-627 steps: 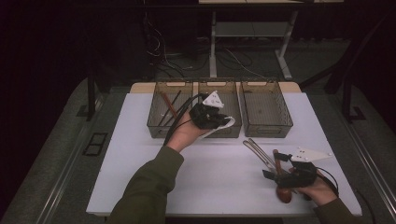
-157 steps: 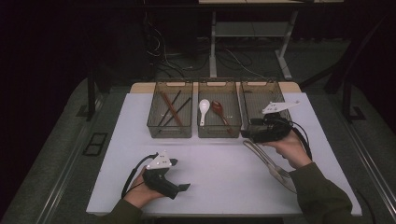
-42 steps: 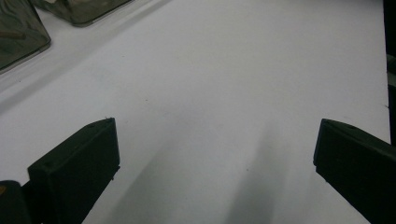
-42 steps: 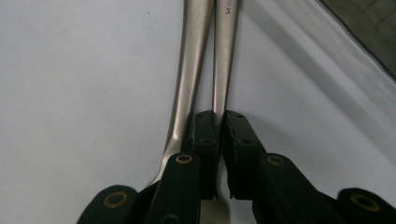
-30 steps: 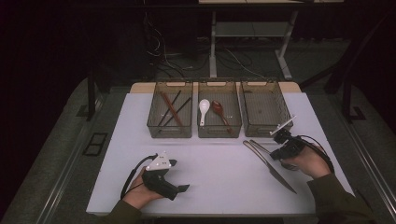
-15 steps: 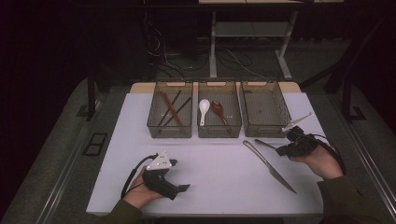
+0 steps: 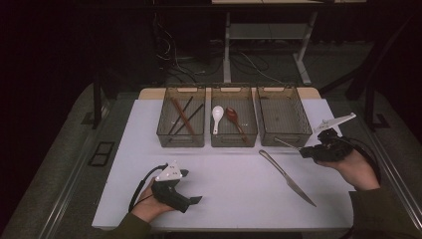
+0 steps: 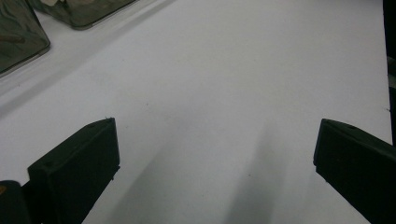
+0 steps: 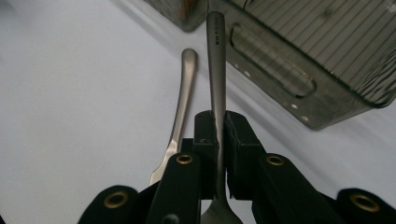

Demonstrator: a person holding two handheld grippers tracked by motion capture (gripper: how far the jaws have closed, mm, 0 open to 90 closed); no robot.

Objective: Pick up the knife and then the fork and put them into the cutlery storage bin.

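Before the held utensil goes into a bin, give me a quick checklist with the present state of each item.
1. Right gripper shut on the utensil: ok.
2. Utensil lifted off the table: ok.
3. Right bin has free space: ok.
4. Knife lies apart from the held utensil: ok.
5. Left gripper open, resting away from the bins: ok.
6. What kind of utensil is held: cannot tell, its head is hidden.

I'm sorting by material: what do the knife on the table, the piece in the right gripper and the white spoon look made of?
Knife: brushed metal, probably steel, grey with a dull sheen. Held utensil in the right gripper: the same satin metal look, with a stamped mark on the handle. White spoon: glossy white, ceramic or plastic; I can't tell which.
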